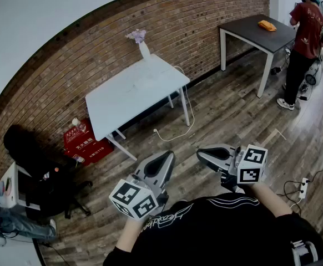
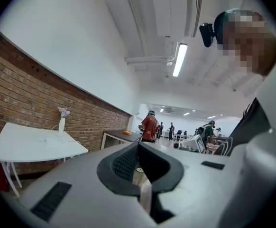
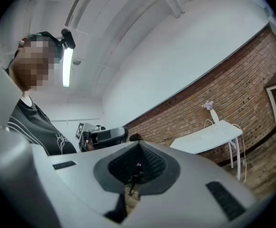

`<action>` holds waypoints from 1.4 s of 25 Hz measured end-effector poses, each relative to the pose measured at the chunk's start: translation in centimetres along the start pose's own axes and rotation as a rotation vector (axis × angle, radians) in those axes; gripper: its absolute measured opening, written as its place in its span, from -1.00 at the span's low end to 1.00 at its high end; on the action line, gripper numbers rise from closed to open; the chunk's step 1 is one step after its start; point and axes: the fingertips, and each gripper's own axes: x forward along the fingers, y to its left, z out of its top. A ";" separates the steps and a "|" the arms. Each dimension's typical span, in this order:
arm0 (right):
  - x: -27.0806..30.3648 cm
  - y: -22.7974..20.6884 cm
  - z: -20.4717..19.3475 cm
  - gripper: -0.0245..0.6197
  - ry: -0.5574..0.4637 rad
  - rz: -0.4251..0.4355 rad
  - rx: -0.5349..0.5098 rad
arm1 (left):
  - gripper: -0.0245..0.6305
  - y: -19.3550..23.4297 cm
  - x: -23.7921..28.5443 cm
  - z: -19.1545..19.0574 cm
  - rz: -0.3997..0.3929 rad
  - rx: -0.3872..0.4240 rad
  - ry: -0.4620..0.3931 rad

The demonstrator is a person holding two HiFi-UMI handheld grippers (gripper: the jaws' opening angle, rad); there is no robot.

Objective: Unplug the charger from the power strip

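Seemingly, a white power strip (image 1: 303, 186) is laid on the wooden floor (image 1: 228, 115) at the lower right of the head view, with dark cords run to it. Whether a charger is plugged into it cannot be told at this size. Its long axis is judged to run roughly away from the person. It is set well apart from both grippers, off to the person's right and lower down. The right gripper (image 1: 201, 153) is judged the nearer, though its tip is pointed away from the strip. The left gripper (image 1: 168, 155) is held further off. Both are held level before the chest, jaws closed together with nothing between them.

The strip is shown in the head view alone. In the gripper views only the closed jaws, a brick wall (image 3: 233, 84) and a white tabletop (image 3: 209, 137) are shown.
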 end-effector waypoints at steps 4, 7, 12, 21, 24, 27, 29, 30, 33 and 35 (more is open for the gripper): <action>-0.2 -0.2 -0.2 -0.93 0.000 -0.001 0.004 | -0.91 -0.2 0.3 -0.4 -0.005 0.004 0.005; 0.1 -0.6 -0.4 -0.93 0.001 -0.003 0.006 | -0.91 0.2 0.5 -0.6 -0.003 0.003 0.008; 0.8 -0.9 -1.2 -0.93 0.012 0.016 0.022 | -0.91 1.4 0.6 -1.4 0.016 -0.027 0.015; 1.7 -3.7 -3.6 -0.93 0.032 -0.002 0.090 | -0.91 3.9 1.5 -3.6 0.033 -0.108 0.032; 2.8 -4.6 -3.6 -0.93 0.034 0.006 0.086 | -0.91 5.3 1.8 -4.0 0.039 -0.117 0.036; 4.2 -6.2 -3.9 -0.93 0.041 -0.002 0.084 | -0.91 7.4 2.2 -4.2 0.047 -0.135 0.030; 5.6 -7.6 -4.2 -0.93 0.052 -0.008 0.094 | -0.91 9.3 2.5 -4.2 0.055 -0.142 0.031; 6.4 -8.4 -4.2 -0.93 0.058 -0.010 0.102 | -0.91 10.5 2.6 -4.1 0.060 -0.143 0.034; 9.3 -11.0 -3.7 -0.93 0.070 -0.021 0.126 | -0.91 14.5 3.5 -3.6 0.071 -0.157 0.046; 11.6 -13.1 -3.0 -0.93 0.071 -0.024 0.132 | -0.91 17.5 4.4 -3.1 0.073 -0.162 0.054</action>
